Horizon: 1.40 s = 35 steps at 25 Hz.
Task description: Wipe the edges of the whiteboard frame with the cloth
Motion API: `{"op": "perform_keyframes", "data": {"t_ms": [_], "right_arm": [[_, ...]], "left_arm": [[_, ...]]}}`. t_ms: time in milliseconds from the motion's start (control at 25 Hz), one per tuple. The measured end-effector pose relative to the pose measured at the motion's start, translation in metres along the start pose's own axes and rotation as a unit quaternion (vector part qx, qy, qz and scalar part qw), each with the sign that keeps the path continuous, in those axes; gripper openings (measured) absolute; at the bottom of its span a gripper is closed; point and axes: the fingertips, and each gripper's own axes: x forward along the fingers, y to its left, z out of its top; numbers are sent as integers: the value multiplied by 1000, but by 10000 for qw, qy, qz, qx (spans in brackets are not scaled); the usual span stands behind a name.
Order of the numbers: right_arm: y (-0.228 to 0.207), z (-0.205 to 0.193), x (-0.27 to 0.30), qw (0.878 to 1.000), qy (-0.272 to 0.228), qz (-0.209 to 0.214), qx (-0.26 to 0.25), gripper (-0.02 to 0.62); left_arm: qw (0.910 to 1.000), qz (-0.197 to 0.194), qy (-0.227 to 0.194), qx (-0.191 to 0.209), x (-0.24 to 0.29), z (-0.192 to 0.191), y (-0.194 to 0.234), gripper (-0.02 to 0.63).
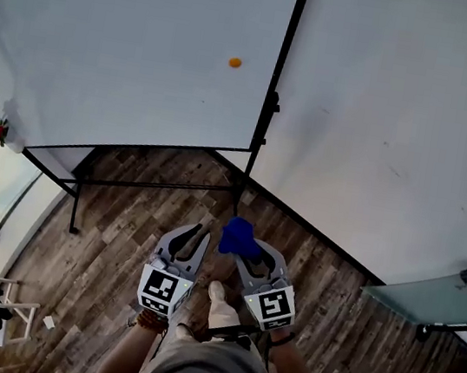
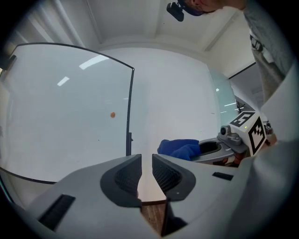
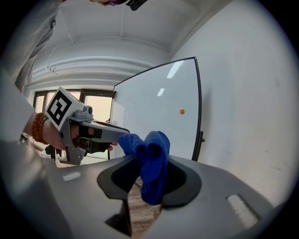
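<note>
Fingers (image 1: 186, 246) of the left gripper (image 1: 198, 235) come to a point over the wooden floor (image 1: 119, 242) in the head view, with nothing seen between them. Just beside it, the right gripper (image 1: 243, 249) has a bunched blue cloth (image 1: 237, 233) at its tips. Both are low in the picture, well apart from the whiteboard (image 1: 142, 44), whose black frame (image 1: 285, 58) runs down its right edge beside the white wall (image 1: 402, 120). A small orange dot (image 1: 235, 62) sits on the board's face.

From the left gripper view, the two jaws stand drawn close — only a thin slit shows between the ribbed pads (image 2: 125, 176), and nothing is in it. Past them at the right, the cloth (image 2: 180, 148) sticks out of the other gripper, under its marker cube (image 2: 250, 130). The frame (image 2: 129, 112) stands upright ahead, apart from both grippers.

From the right gripper view, the jaws are clamped on the cloth (image 3: 152, 158), which is folded and stands up out of them, its lower end hanging between the pads. The left gripper (image 3: 100, 135) is held at the left. Beyond, the whiteboard (image 3: 159, 116) and its frame (image 3: 200, 107) are untouched — the cloth is clear of them.
</note>
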Motion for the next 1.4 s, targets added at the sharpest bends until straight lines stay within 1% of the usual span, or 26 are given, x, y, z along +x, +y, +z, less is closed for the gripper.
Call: {"op": "perform_keyframes", "data": {"t_ms": [320, 400, 600, 760, 880, 1040, 1200, 1400], "right_arm": [[-65, 17, 35, 9979, -128, -172, -607, 143], [-80, 21, 41, 9973, -176, -174, -686, 143], [-117, 28, 52, 9977, -265, -217, -579, 143], [-142, 44, 64, 9966, -376, -146, -718, 143], [-153, 61, 76, 9946, -464, -66, -921, 141], [-166, 90, 92, 9896, -536, -34, -1331, 139], [-178, 127, 107, 9831, -737, -210, -1662, 138], [-191, 184, 121, 9724, -939, -442, -2090, 137]], "left_arm": [[9982, -566, 155, -74, 70, 7, -7, 75], [9976, -666, 166, -70, 87, 10, -8, 74], [9969, -767, 111, -116, 116, 24, -6, 74], [9970, -760, 1, -137, 129, 34, -5, 74], [9967, -793, -22, -144, 131, 36, -2, 72], [9961, -874, -32, -103, 133, 42, 9, 72], [9947, -1025, -30, -25, 136, 49, 24, 72], [9915, -1296, -125, 23, 147, 67, 41, 72]]}}
